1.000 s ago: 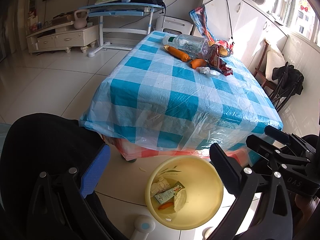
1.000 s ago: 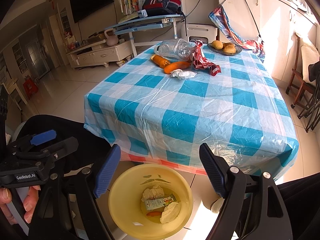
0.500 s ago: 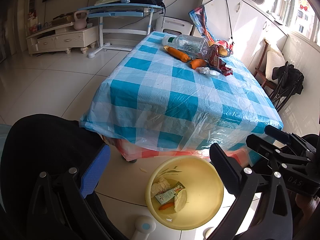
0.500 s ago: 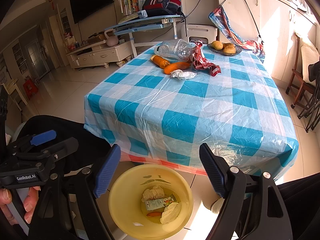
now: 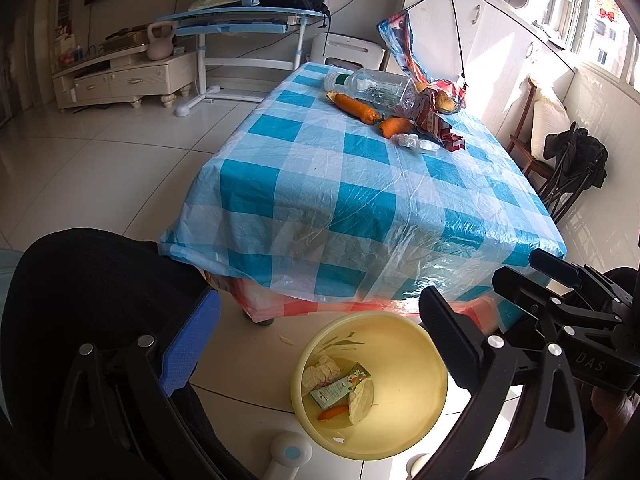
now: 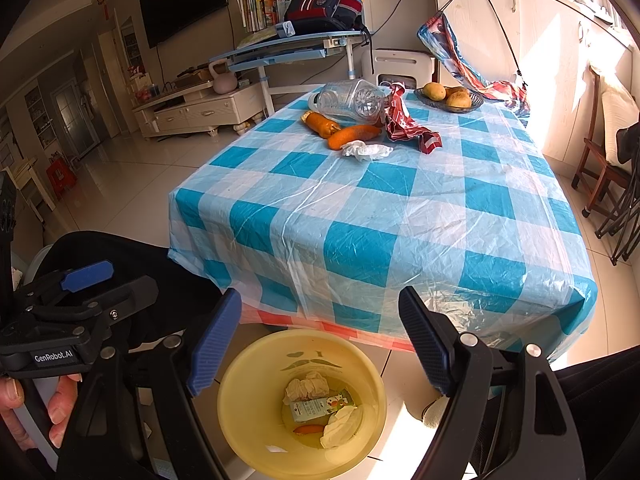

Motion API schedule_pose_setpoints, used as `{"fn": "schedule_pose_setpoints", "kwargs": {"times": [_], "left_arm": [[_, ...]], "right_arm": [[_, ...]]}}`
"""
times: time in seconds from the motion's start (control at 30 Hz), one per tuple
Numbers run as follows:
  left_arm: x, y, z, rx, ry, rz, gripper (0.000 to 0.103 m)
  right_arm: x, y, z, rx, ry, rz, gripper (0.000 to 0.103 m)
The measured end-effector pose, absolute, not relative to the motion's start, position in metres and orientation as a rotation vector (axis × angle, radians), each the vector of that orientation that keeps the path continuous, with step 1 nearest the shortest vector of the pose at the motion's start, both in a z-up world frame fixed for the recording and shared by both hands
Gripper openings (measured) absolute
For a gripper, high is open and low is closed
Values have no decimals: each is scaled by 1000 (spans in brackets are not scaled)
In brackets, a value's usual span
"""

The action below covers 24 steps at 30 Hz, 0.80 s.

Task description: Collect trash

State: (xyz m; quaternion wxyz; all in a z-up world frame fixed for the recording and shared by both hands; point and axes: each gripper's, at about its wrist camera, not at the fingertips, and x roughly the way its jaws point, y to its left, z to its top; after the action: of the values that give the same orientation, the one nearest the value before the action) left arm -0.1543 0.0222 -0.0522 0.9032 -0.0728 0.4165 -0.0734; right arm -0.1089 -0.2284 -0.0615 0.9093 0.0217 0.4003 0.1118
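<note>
Both grippers (image 6: 320, 344) over bin (image 6: 240, 400).

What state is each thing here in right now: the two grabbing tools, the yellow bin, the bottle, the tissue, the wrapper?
left tool: open, empty
right tool: open, empty
yellow bin: upright on the floor, some trash inside
plastic bottle: lying on its side
white tissue: crumpled on the table
red wrapper: crumpled, beside the bottle
fruit dish: holds fruit
</note>
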Motion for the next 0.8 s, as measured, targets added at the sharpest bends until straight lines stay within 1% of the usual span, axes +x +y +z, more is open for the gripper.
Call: {"fn": "schedule_pose_setpoints", "kwargs": {"times": [0.8], "left_arm": [[-154,21,-53,-147,862,-151,96]], "right_arm": [[-109,-229,-62,46,824,231,78]]}}
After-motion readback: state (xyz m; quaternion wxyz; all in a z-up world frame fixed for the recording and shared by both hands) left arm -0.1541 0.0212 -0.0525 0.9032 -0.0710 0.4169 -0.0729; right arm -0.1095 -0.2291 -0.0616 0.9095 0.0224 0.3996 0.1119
